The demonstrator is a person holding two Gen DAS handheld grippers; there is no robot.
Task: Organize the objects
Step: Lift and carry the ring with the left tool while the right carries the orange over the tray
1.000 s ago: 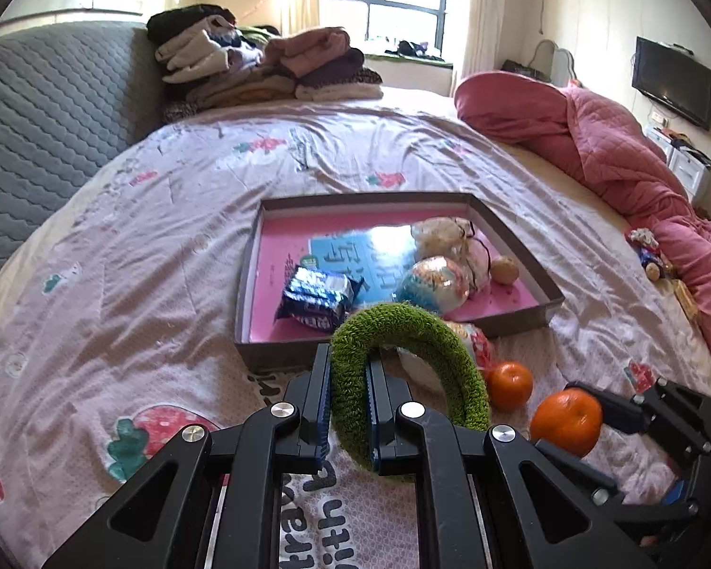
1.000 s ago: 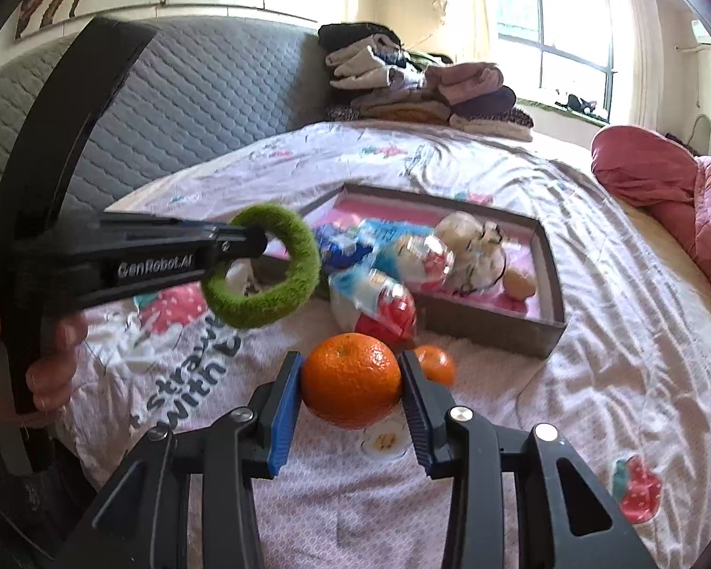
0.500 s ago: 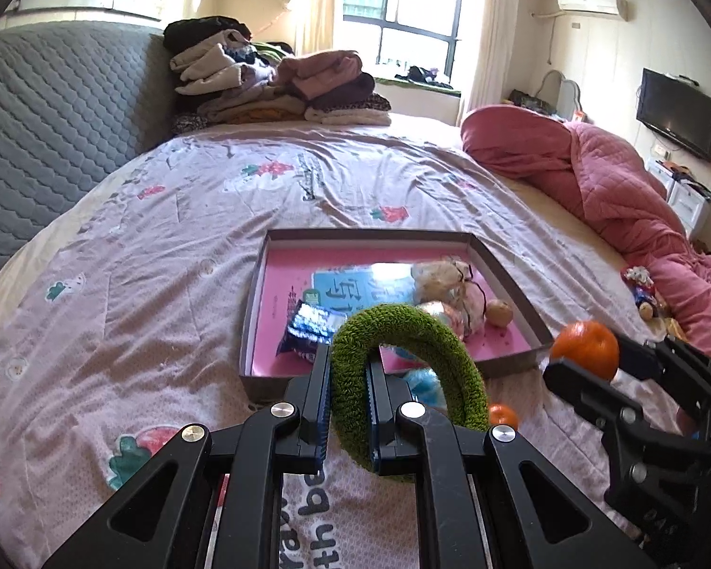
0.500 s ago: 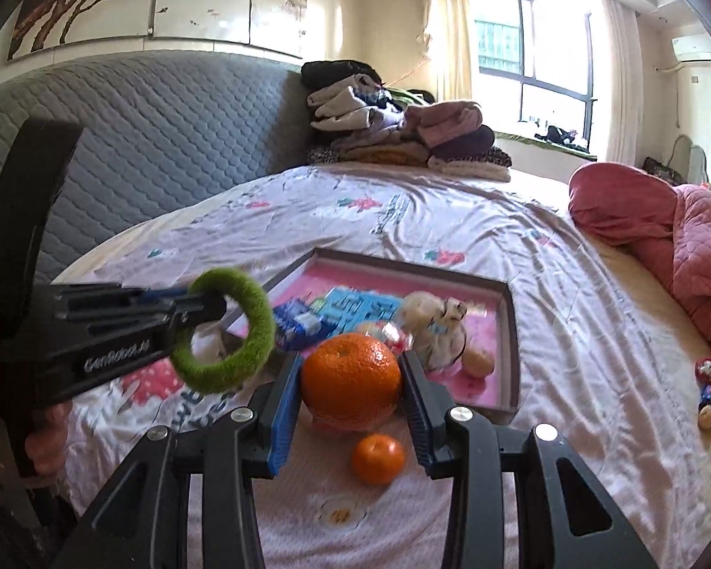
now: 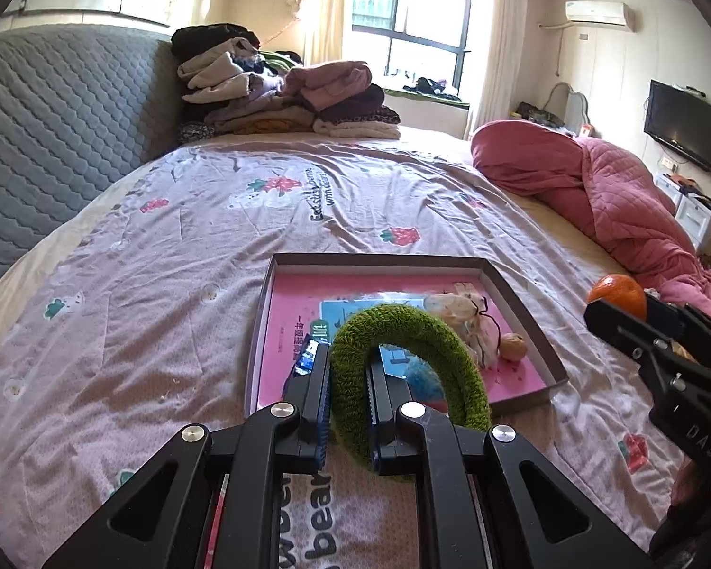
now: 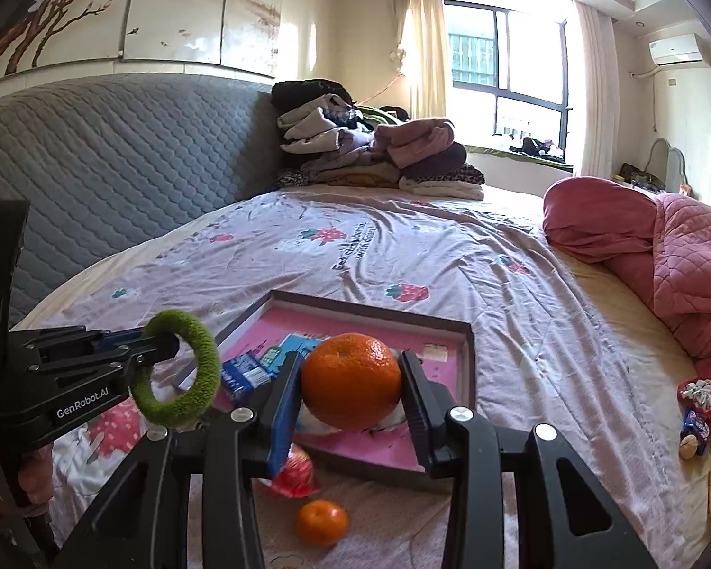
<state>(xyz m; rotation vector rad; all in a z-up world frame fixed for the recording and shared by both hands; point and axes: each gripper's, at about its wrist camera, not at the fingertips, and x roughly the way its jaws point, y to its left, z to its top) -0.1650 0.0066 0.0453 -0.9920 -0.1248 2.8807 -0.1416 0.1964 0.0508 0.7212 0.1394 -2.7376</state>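
Observation:
My left gripper [image 5: 348, 374] is shut on a fuzzy green ring [image 5: 450, 341] and holds it above the near edge of a shallow grey box with a pink floor [image 5: 379, 261]. The ring also shows in the right wrist view [image 6: 204, 360]. My right gripper [image 6: 350, 379] is shut on a large orange [image 6: 350, 381], held in the air over the box's near right side [image 6: 469, 365]; the orange also shows in the left wrist view [image 5: 616, 291]. In the box lie a blue booklet [image 5: 355, 313], a snack packet [image 6: 244, 372] and a cloth pouch [image 5: 469, 317].
A small orange [image 6: 321, 521] and a red-white packet [image 6: 295, 472] lie on the strawberry-print bedsheet [image 5: 142, 308] in front of the box. A pink quilt [image 5: 616, 199] is heaped at the right, folded clothes [image 5: 284, 95] at the head, small items [image 6: 694, 422] at the bed's right edge.
Both grippers have risen and moved toward the box, each keeping its object. The large orange has been lifted off the sheet and now hangs over the box's near side.

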